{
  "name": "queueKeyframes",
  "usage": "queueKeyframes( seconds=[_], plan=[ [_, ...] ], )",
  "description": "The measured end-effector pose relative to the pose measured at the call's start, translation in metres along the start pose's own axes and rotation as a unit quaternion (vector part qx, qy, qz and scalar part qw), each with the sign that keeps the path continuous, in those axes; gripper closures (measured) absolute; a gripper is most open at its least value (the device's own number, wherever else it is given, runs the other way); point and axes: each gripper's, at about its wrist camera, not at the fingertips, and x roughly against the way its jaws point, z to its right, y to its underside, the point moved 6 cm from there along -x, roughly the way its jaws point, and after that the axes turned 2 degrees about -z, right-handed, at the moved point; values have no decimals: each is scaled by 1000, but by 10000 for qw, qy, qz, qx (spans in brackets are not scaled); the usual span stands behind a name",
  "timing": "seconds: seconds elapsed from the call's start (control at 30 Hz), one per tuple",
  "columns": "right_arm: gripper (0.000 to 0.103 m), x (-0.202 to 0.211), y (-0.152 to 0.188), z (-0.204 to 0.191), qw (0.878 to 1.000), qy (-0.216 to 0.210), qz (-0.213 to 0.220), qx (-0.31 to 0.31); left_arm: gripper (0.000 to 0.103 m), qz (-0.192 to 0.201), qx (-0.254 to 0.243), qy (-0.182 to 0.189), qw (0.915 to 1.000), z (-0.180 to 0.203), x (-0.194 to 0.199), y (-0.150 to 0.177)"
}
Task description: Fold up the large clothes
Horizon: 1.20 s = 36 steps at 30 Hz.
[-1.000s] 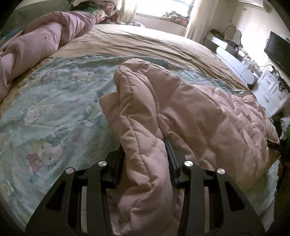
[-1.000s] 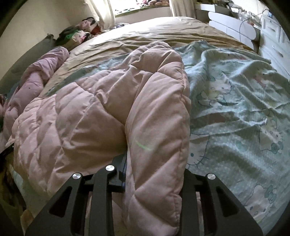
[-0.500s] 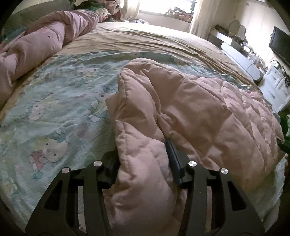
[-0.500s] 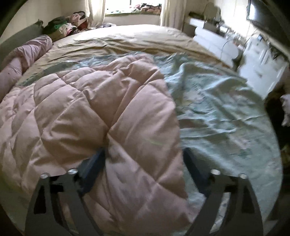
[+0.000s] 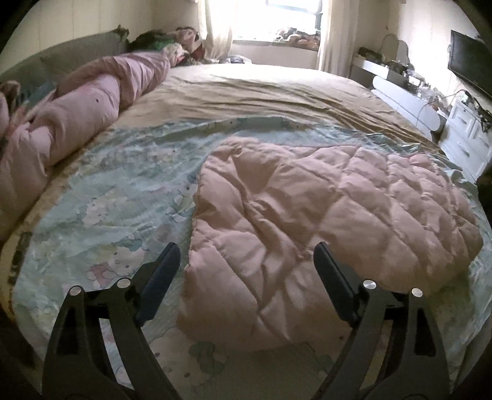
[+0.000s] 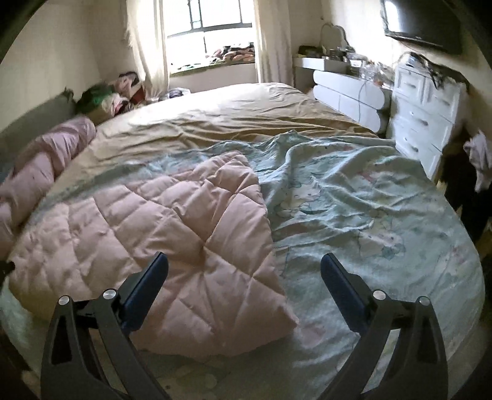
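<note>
A pale pink quilted coat (image 5: 323, 212) lies folded flat on the light blue cartoon-print sheet (image 5: 117, 197) of the bed. My left gripper (image 5: 246, 252) hovers above the coat's near left edge, its jaws opening wide with nothing pressed between them. In the right wrist view the same pink coat (image 6: 172, 234) fills the lower left, with its near corner toward the camera. My right gripper (image 6: 244, 263) hangs above that near right edge, jaws opening wide and free of the fabric.
A rolled pink duvet (image 5: 77, 114) lies along the bed's left side, with a tan bedspread (image 6: 233, 114) beyond. A clothes pile (image 6: 107, 98) sits by the window. White drawers (image 6: 427, 107) and a wall TV (image 6: 424, 21) stand to the right.
Both grippers let go of the pink coat's folded edges, opened wide and drew up and back. The coat dropped flat onto the sheet.
</note>
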Motion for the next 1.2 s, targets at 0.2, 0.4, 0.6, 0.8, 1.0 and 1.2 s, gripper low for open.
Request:
queueKeyframes(
  seconds=[0.2, 0.4, 0.6, 0.8, 1.0, 1.2],
  plan=[
    [4, 41, -2, -7, 9993, -239, 291, -72, 9, 249, 4, 36, 9997, 12, 38, 1],
    [4, 84, 1, -29, 9966, -474, 645, 202, 9, 410, 14, 11, 9992, 29, 70, 11],
    [4, 115, 9, -56, 9929, -708, 807, 508, 9, 529, -14, 69, 9986, 46, 91, 24],
    [4, 131, 16, -81, 9891, -897, 904, 734, 9, 660, -72, 87, 9978, 58, 107, 34],
    [4, 135, 23, -98, 9875, -921, 955, 854, 9, 672, -85, 33, 9977, 64, 110, 48],
    [4, 138, 36, -108, 9868, -922, 1036, 839, 9, 633, -20, 36, 9980, 67, 108, 63]
  ],
)
